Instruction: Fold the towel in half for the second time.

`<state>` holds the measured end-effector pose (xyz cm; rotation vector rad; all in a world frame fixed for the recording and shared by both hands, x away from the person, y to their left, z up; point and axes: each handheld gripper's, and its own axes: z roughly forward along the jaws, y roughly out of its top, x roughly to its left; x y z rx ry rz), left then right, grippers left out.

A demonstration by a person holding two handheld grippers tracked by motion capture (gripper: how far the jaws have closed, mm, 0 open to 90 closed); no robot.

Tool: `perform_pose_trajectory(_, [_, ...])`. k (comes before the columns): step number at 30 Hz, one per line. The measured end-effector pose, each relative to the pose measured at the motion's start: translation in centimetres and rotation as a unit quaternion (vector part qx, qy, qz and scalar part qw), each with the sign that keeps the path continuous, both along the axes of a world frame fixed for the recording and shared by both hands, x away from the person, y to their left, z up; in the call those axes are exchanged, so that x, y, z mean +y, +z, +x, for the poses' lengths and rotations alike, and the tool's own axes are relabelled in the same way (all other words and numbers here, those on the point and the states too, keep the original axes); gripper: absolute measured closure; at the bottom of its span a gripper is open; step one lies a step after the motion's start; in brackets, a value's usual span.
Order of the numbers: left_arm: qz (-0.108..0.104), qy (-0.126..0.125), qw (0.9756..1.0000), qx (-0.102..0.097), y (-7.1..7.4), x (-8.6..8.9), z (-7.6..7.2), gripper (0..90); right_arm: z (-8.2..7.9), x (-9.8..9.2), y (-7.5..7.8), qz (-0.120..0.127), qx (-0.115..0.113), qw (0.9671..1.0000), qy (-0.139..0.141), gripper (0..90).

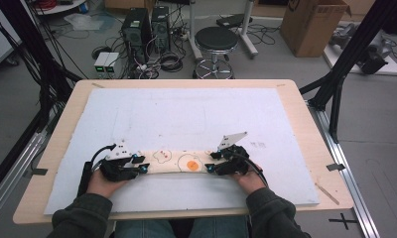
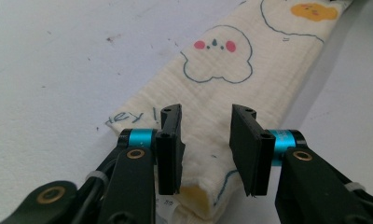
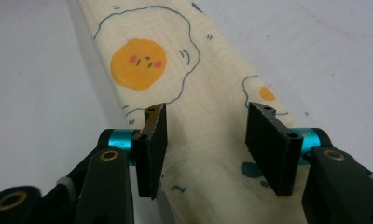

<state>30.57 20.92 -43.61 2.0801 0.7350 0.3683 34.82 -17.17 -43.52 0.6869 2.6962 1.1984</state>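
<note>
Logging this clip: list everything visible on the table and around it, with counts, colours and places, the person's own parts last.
Folded cloth: one, cream with fried-egg prints, a long strip near the table's front edge.
White board: one, covering most of the table.
Table: one, light wood.
Stool: one, black round seat, on the floor beyond the table.
Computer towers: two, black, floor behind.
Cardboard box: one, brown, floor at far right.
Left claw: black, jaws apart astride the cloth's left end.
Right claw: black, jaws apart over the right end.
</note>
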Motion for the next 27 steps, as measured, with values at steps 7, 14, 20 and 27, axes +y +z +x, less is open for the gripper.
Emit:
perform_pose_trajectory(7, [-0.026, 0.011, 0.9994, -0.018, 0.6, 0.6, 0.0, 56.2, -0.1, -0.5, 1.3, 0.038, -0.012, 0.9992, 0.003, 42.4])
perform_pose_trajectory(14, [-0.034, 0.018, 0.9991, -0.016, 0.8, 1.1, 0.1, 52.5, 0.3, -1.5, 1.7, 0.04, -0.015, 0.9991, -0.009, 39.5])
perform_pose_trajectory(20, [-0.012, 0.018, 0.9998, 0.002, 0.3, 1.2, 0.3, 53.1, 0.5, -1.7, 1.3, 0.022, -0.012, 0.9996, -0.013, 38.1])
perform_pose_trajectory(27, [0.007, 0.02, 0.9996, 0.019, -0.3, 1.4, 0.5, 50.1, 0.6, -1.8, 0.5, -0.004, 0.001, 0.9999, -0.014, 37.5])
